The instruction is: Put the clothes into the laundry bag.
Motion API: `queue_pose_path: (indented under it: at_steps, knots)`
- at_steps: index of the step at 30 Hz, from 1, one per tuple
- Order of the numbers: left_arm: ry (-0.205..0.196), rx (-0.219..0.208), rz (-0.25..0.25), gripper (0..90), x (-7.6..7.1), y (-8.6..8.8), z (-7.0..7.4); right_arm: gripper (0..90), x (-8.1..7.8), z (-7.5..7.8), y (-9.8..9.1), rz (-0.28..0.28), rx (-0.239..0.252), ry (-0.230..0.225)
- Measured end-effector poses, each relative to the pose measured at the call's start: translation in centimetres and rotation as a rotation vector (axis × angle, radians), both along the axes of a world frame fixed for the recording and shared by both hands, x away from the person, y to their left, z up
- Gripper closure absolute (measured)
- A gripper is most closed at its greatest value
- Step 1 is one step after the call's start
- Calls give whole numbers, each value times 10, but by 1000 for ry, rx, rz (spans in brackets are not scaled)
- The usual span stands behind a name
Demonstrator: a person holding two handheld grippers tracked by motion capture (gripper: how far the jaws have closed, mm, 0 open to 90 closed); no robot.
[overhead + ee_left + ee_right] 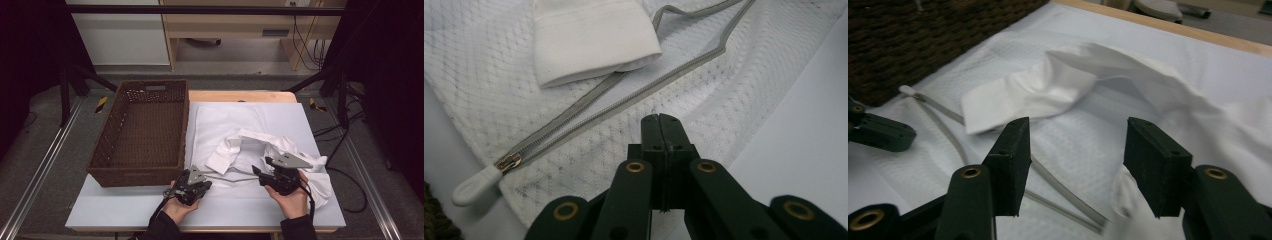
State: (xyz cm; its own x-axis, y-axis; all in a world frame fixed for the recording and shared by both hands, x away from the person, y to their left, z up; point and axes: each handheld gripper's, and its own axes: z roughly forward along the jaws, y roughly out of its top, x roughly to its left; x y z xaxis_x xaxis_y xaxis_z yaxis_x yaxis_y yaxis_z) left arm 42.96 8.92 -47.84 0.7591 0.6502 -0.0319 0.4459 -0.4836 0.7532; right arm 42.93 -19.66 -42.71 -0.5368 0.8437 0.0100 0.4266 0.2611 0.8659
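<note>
**White garment spilling from a mesh zip bag, both hand-held grippers at its near edge**

The worktop (pixel 125 210) carries a pale sheet, with bare room along its near edge and at the near left corner. On its left side stands a brown wicker basket (pixel 142 132), deep and reaching almost to the far edge. Just right of the basket lies a white mesh laundry bag (pixel 215 125), flat, its grey zipper (pixel 634 92) open along the near side and the white zipper pull (pixel 474 185) lying close to the basket. A crumpled white garment (pixel 270 147) lies over the bag's right half and trails toward the worktop's right edge; one cuffed sleeve (pixel 591 40) rests across the open zipper.

The left hand-held gripper (pixel 202 175) sits at the bag's near left corner, jaws pressed together with nothing seen between them, tips over the mesh just short of the zipper. The right hand-held gripper (pixel 257 172) hovers above the garment's near folds, jaws parted, gripping nothing; cloth lies below the gap.
</note>
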Motion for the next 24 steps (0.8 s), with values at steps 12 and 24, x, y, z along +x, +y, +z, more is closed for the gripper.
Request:
queue_pose_path:
  at_steps: [12, 24]
  knots:
    - [1, 24, 11, 899, 0, 5, -4, 351, 45, -34, 81, 54, -19, 100]
    - [9, 16, 11, 899, 1, 6, -4, 849, 68, -52, 92, -24, -40, 188]
